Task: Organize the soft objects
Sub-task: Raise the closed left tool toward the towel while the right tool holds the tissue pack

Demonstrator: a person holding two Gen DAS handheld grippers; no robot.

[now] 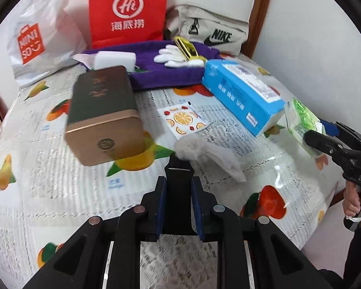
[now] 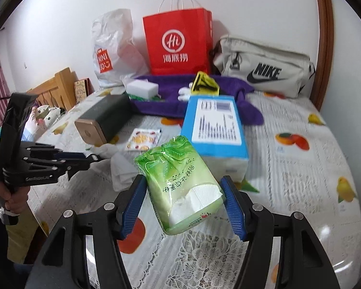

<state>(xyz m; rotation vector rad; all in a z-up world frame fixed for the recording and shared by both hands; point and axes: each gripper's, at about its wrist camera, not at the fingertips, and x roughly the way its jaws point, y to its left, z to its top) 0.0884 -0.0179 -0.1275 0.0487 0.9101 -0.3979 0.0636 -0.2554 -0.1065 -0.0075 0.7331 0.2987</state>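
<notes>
My right gripper point(image 2: 183, 197) is shut on a green soft tissue pack point(image 2: 178, 180), one blue pad against each side, and holds it off the fruit-print tablecloth point(image 2: 288, 180). In the left wrist view that pack point(image 1: 300, 122) hangs at the far right in the right gripper point(image 1: 317, 134). My left gripper point(image 1: 179, 202) is shut on a flat black piece point(image 1: 178, 180). A white fluffy cloth point(image 1: 211, 159) lies at the far end of that piece. Whether the two are joined I cannot tell. In the right wrist view the left gripper point(image 2: 93, 159) points at this cloth point(image 2: 120, 171).
A blue tissue box point(image 1: 243, 96) lies right of centre and a dark tin with a gold end point(image 1: 103, 115) left of it, a fruit-print sachet point(image 1: 183, 120) between them. On the purple towel point(image 1: 161, 77) behind sit a white sponge, gloves and a yellow packet. Bags line the wall.
</notes>
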